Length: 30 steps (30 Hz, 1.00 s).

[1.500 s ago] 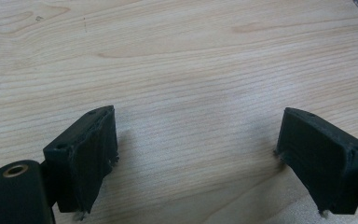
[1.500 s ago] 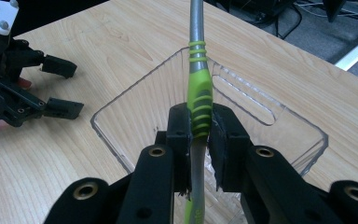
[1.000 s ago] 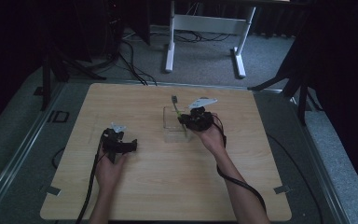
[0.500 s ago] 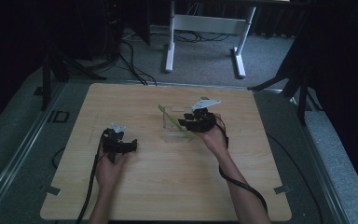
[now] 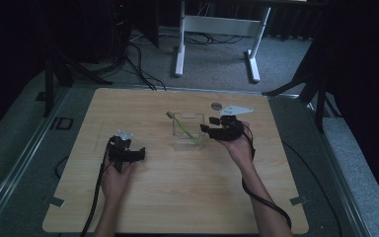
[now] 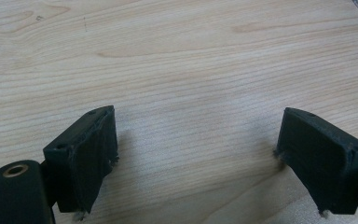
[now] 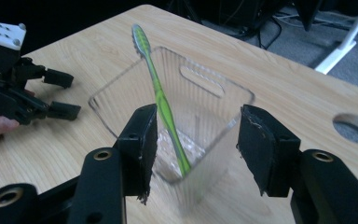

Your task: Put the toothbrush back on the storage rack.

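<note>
One broad wooden counter (image 5: 177,197) carries it all, and at its centre stands the clear ribbed plastic cup (image 5: 188,131), upright, square-mouthed, with a slot handle cut in one wall. It looks light and stiff but slick, so it would tip or skate easily; taking a wall near the rim would be the safest hold. Inside leans the green toothbrush (image 5: 182,125), bristle head up and poking over the rim toward ten o'clock, foot down in the far bottom corner. It seems thin, light, rigid plastic; best pinched mid-handle, above the rim. Now the right gripper (image 5: 205,129), at three o'clock of the cup: its fingers (image 7: 140,140) have just been opening and stand wide, the toothbrush handle between them but untouched. Over at eight o'clock, well apart, the left gripper (image 5: 141,153) rests low on the counter, fingers (image 6: 86,156) spread wide over bare wood, holding nothing.
</note>
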Each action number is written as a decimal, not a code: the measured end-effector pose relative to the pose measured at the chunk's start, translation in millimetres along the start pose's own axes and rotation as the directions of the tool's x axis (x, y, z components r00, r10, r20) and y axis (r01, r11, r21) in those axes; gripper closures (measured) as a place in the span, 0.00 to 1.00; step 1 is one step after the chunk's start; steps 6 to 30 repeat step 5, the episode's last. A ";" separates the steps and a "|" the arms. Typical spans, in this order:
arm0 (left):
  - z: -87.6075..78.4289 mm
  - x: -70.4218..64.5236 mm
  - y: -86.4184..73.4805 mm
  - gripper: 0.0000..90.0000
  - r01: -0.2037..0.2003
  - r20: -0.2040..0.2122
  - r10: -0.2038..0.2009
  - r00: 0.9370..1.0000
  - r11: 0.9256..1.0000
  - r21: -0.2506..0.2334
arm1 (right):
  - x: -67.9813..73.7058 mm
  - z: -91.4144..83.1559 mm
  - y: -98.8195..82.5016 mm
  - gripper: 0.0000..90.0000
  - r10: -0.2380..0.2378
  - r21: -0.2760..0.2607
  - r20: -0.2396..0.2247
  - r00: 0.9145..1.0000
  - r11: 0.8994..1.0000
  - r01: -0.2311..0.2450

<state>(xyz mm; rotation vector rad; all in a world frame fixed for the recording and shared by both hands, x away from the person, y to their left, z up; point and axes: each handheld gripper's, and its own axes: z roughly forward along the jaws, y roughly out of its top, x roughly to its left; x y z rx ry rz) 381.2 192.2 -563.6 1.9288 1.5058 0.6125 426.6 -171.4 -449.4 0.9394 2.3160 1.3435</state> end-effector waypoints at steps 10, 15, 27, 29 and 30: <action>0.1 0.0 0.0 0.14 0.000 0.000 0.000 1.000 1.000 -0.001 | -3.8 -8.7 -16.1 0.52 0.010 0.014 0.004 1.000 1.000 -0.010; 0.1 0.0 0.0 0.14 0.000 0.000 0.000 1.000 1.000 -0.001 | -3.8 -8.7 -16.1 0.52 0.010 0.014 0.004 1.000 1.000 -0.010; 0.1 0.0 0.0 0.14 0.000 0.000 0.000 1.000 1.000 -0.001 | -3.8 -8.7 -16.1 0.52 0.010 0.014 0.004 1.000 1.000 -0.010; 0.1 0.0 0.0 0.14 0.000 0.000 0.000 1.000 1.000 -0.001 | -3.8 -8.7 -16.1 0.52 0.010 0.014 0.004 1.000 1.000 -0.010; 0.1 0.0 0.0 0.14 0.000 0.000 0.000 1.000 1.000 -0.001 | -3.8 -8.7 -16.1 0.52 0.010 0.014 0.004 1.000 1.000 -0.010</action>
